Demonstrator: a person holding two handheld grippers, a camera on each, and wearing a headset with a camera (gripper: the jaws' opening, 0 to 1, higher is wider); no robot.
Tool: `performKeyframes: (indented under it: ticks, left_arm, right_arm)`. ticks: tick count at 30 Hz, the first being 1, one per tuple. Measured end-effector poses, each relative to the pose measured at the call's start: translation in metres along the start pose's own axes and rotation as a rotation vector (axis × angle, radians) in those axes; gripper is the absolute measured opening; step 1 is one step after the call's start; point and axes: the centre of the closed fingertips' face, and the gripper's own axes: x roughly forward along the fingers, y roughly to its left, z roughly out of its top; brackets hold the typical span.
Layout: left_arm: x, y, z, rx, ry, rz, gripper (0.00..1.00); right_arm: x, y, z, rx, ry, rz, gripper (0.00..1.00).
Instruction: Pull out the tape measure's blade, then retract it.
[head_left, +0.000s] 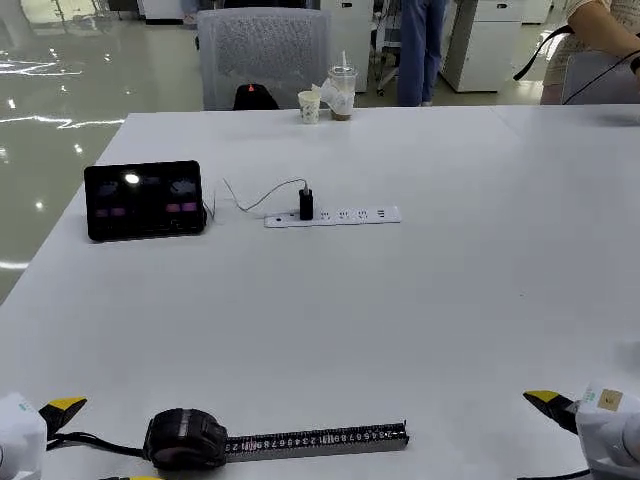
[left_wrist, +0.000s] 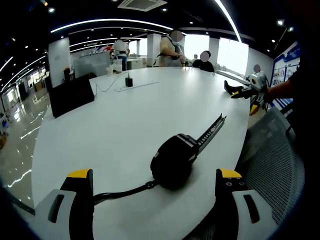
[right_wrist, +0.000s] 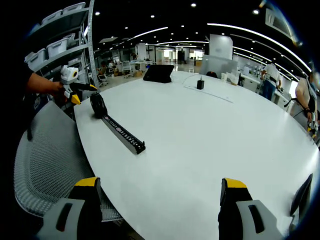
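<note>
My nearer left gripper (left_wrist: 154, 174), jaws spread and empty, has the tape measure (head_left: 185, 438) just ahead at lower left of the head view, its blade (head_left: 320, 439) running rightward toward my released, empty right gripper (right_wrist: 160, 182).

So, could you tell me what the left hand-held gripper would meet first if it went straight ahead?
Most likely the tape measure's black case, lying just ahead, centred between the open jaws of the left hand-held gripper.
</note>
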Motion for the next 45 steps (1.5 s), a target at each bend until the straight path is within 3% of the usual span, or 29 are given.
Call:
performKeyframes:
  ticks: [9, 20, 29, 31, 33, 36, 39, 42, 45]
  left_arm:
    - [-0.009, 0.001, -0.009, 0.006, 0.002, 0.016, 0.99]
    - [-0.012, 0.003, -0.007, -0.011, -0.015, 0.025, 0.99]
    - [-0.011, 0.001, 0.003, -0.003, -0.029, 0.021, 0.99]
    - [-0.011, 0.004, 0.001, 0.024, 0.006, 0.041, 0.99]
    - [-0.009, 0.001, 0.000, -0.005, 0.022, 0.023, 0.99]
    - [-0.007, 0.000, 0.002, 0.004, 0.029, 0.029, 0.99]
    - [-0.003, -0.006, 0.004, -0.036, 0.038, 0.014, 0.99]
    - [0.000, -0.008, 0.012, -0.050, 0.007, 0.021, 0.99]
    - [0.005, -0.011, 0.015, -0.058, 0.007, 0.024, 0.99]
  right_arm:
    - [-0.007, 0.002, -0.002, -0.003, -0.003, 0.001, 0.99]
    - [-0.009, 0.001, -0.001, -0.022, -0.006, 0.013, 0.99]
    - [-0.008, 0.002, -0.007, -0.016, 0.011, 0.015, 0.99]
    - [-0.008, 0.003, -0.007, -0.016, 0.015, 0.019, 0.99]
    - [-0.007, 0.004, -0.006, -0.017, 0.015, 0.025, 0.99]
    - [-0.006, 0.004, -0.004, -0.025, 0.016, 0.030, 0.99]
    - [-0.004, 0.003, -0.001, -0.023, 0.027, 0.033, 0.99]
    - [-0.001, 0.003, -0.001, -0.032, 0.039, 0.041, 0.99]
    - [0.000, 0.004, 0.002, -0.046, 0.046, 0.049, 0.99]
